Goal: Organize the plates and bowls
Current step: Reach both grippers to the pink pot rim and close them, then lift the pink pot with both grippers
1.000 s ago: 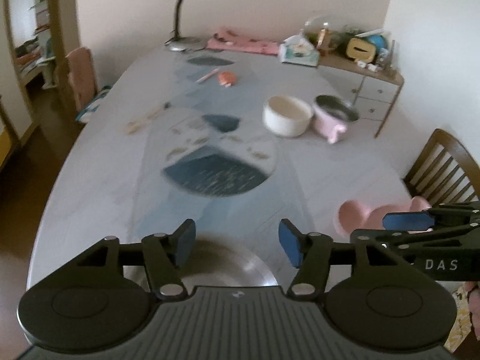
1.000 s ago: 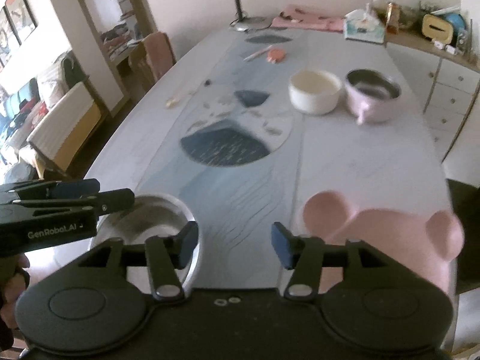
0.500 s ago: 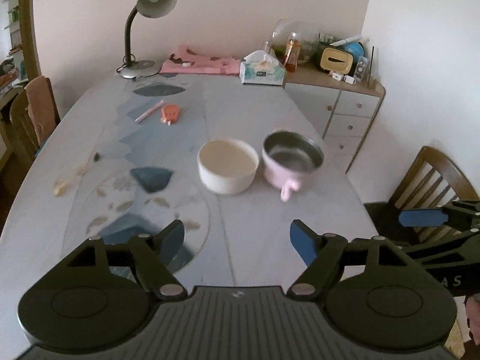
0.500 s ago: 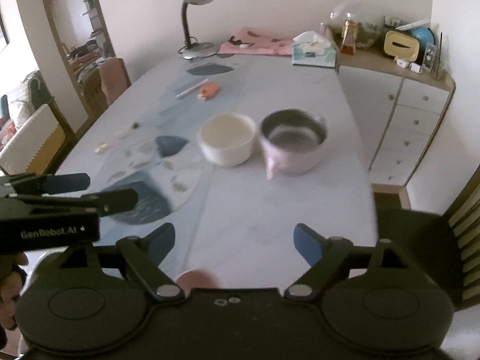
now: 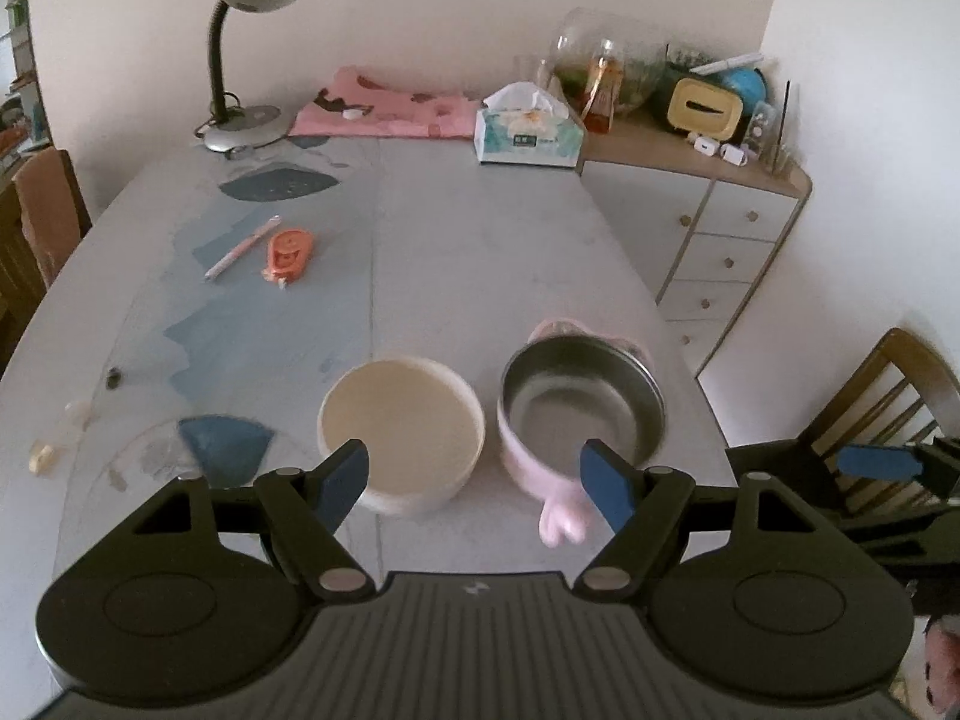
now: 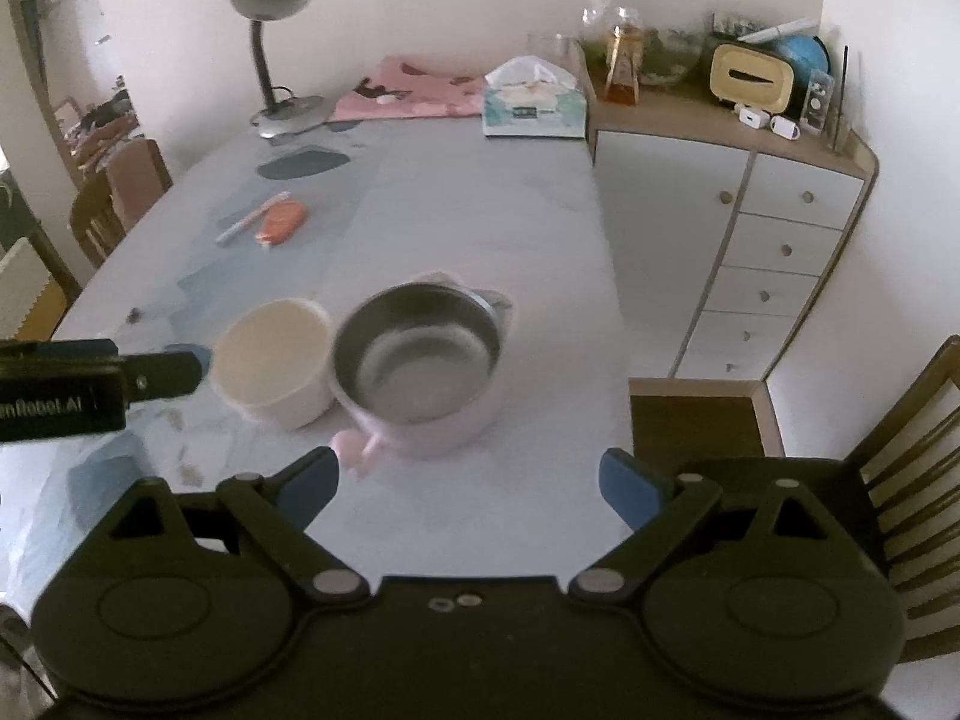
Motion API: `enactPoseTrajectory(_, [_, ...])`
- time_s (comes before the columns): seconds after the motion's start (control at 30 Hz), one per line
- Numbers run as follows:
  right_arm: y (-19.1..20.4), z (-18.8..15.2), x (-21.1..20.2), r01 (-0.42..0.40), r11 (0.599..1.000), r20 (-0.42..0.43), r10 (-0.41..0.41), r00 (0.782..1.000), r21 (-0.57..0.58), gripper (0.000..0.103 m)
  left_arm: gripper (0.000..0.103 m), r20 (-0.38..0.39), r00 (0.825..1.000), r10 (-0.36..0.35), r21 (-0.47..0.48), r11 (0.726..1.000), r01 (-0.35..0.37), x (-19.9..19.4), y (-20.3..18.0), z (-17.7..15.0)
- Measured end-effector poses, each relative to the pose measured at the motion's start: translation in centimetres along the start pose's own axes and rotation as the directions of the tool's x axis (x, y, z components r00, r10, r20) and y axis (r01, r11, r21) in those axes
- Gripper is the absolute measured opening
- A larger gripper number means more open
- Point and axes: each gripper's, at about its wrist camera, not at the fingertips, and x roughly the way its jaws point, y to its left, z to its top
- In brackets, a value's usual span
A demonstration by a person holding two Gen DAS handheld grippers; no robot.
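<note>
A cream bowl [image 5: 401, 427] [image 6: 275, 360] and a pink bowl with a steel inside [image 5: 581, 408] [image 6: 419, 360] stand side by side on the pale table [image 5: 480, 252]. The pink bowl has a small pink handle [image 5: 561, 521] toward me. My left gripper [image 5: 477, 483] hovers open just in front of both bowls, nothing between its blue pads. My right gripper [image 6: 471, 480] sits in front of the pink bowl, its jaws still opening and empty. The left gripper's body [image 6: 72, 381] shows at the left of the right wrist view.
A pen [image 5: 243, 247] and an orange toy [image 5: 287, 253] lie farther up the table. A desk lamp [image 5: 252, 42], pink cloth [image 5: 384, 111] and tissue box [image 5: 528, 135] stand at the far end. A white drawer cabinet [image 6: 762, 240] and a wooden chair [image 6: 906, 480] are on the right.
Both grippers have travelled up the table toward the cream and pink bowls, which now lie close ahead. The steel plate and pink plate are out of view. Both jaws have widened.
</note>
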Motion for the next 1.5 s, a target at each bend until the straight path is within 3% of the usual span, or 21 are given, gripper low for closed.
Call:
enactPoseTrajectory(0.13, [-1.3,1.3,2.8,0.021,1.000,-0.011,-0.021,1.000,0.010,0.094,0.077,-0.049,0.998,-0.042,0.019,0.999,0.043,3.5,-0.8,2.0])
enactPoseTrajectory(0.37, [-2.7,2.7,6.7,0.038,0.998,-0.043,-0.036,0.998,0.050,0.091,0.077,-0.100,0.995,-0.018,0.067,0.997,0.025,8.7,-2.0,4.4])
enactPoseTrajectory(0.57, [-3.0,3.3,9.2,0.017,0.997,-0.082,-0.011,0.997,0.072,0.077,0.076,-0.135,0.991,-0.011,0.063,0.998,0.019,12.1,-2.4,5.2])
enactPoseTrajectory(0.77, [-3.0,3.5,11.6,-0.001,0.994,-0.126,0.015,0.992,0.109,0.064,0.058,-0.171,0.985,0.002,0.085,0.996,0.013,15.2,-2.9,5.4])
enactPoseTrajectory(0.87, [-3.1,3.5,12.3,0.000,0.991,-0.141,0.019,0.990,0.136,0.058,0.042,-0.195,0.981,0.004,0.089,0.996,0.014,16.3,-3.1,5.1])
enactPoseTrajectory(0.93, [-3.3,3.4,12.9,-0.003,0.987,-0.161,0.029,0.987,0.159,0.044,0.031,-0.215,0.977,0.004,0.088,0.996,0.015,16.8,-3.1,4.9])
enactPoseTrajectory(1.0, [-3.4,3.5,13.3,-0.017,0.985,-0.170,0.047,0.984,0.174,0.040,0.028,-0.219,0.976,0.015,0.086,0.996,0.004,17.1,-3.0,4.8])
enactPoseTrajectory(1.07, [-3.2,3.6,13.3,-0.023,0.984,-0.167,0.053,0.985,0.175,0.033,0.017,-0.224,0.974,0.020,0.090,0.996,0.000,17.2,-3.0,4.6])
enactPoseTrajectory(1.23, [-2.7,3.7,13.2,-0.039,0.985,-0.168,0.067,0.984,0.169,0.017,0.009,-0.230,0.972,0.040,0.110,0.994,-0.015,17.2,-3.3,4.4])
enactPoseTrajectory(1.5, [-2.2,3.9,12.9,0.020,0.987,-0.174,0.008,0.985,0.161,0.012,0.007,-0.213,0.975,0.055,0.138,0.990,-0.025,16.0,-4.4,4.1])
